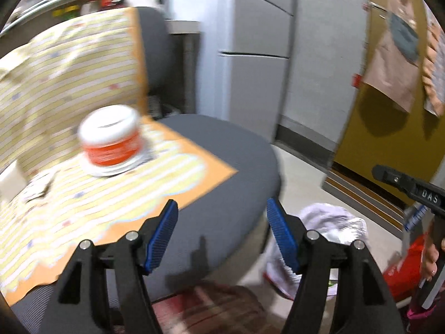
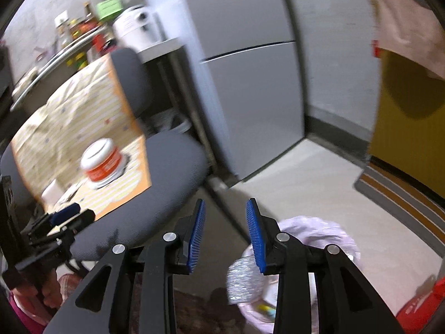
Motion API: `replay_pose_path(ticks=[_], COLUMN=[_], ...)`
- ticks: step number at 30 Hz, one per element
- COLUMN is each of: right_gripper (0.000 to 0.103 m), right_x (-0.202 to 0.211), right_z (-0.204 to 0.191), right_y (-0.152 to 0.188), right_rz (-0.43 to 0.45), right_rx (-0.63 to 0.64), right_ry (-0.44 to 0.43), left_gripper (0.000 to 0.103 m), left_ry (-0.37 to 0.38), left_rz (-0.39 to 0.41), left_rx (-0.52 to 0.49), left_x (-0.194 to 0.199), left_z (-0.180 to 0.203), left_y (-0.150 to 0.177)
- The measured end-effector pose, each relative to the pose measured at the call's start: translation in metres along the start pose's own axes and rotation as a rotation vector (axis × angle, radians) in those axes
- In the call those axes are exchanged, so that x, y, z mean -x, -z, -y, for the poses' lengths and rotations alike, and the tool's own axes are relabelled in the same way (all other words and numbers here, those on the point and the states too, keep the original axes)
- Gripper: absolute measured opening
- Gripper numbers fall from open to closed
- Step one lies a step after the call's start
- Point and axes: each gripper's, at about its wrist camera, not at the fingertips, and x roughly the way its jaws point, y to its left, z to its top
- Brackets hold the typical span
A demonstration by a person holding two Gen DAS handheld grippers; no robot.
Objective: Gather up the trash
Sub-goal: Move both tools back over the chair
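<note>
An orange-and-white tub [image 1: 111, 142] stands upright on a plate on a yellow striped cloth [image 1: 55, 83] draped over a grey office chair [image 1: 236, 167]. My left gripper [image 1: 222, 222] hovers over the seat's front edge, open, nothing between its blue pads. A lilac trash bag [image 2: 319, 233] sits open on the floor right of the chair, with scraps inside. My right gripper [image 2: 225, 231] hangs between chair and bag, open with a narrower gap and nothing in it. The tub [image 2: 101, 161] lies far left of it. Small paper scraps [image 1: 39, 189] lie on the cloth near the tub.
A grey cabinet [image 2: 250, 83] stands behind the chair, and a yellow door [image 1: 375, 139] with a striped mat [image 2: 403, 194] is to the right. A red item [image 2: 417, 306] lies beside the bag. A cluttered shelf [image 2: 69, 41] runs at the back left. A patterned rug [image 1: 217, 306] lies under the grippers.
</note>
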Motion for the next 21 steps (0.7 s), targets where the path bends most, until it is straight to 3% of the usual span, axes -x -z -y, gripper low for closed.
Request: replay_pose_path(ticks=[15,21], right_gripper=[0.04,0.04], right_x=[-0.049,-0.079], right_z=[-0.121,-0.182], right_y=[-0.01,-0.022], right_rz=[-0.094,-0.108], right_rx=[0.24,0.338], right_ry=[-0.141,-0.213], left_gripper=[0.065,0.065], left_ry=[-0.273,-0.38], left_rz=[-0.018,-0.022], left_rx=[0.265,0.333], left_x=[0.043,0.053], left_z=[-0.143,-0.202], left_y=[0.033,0.028])
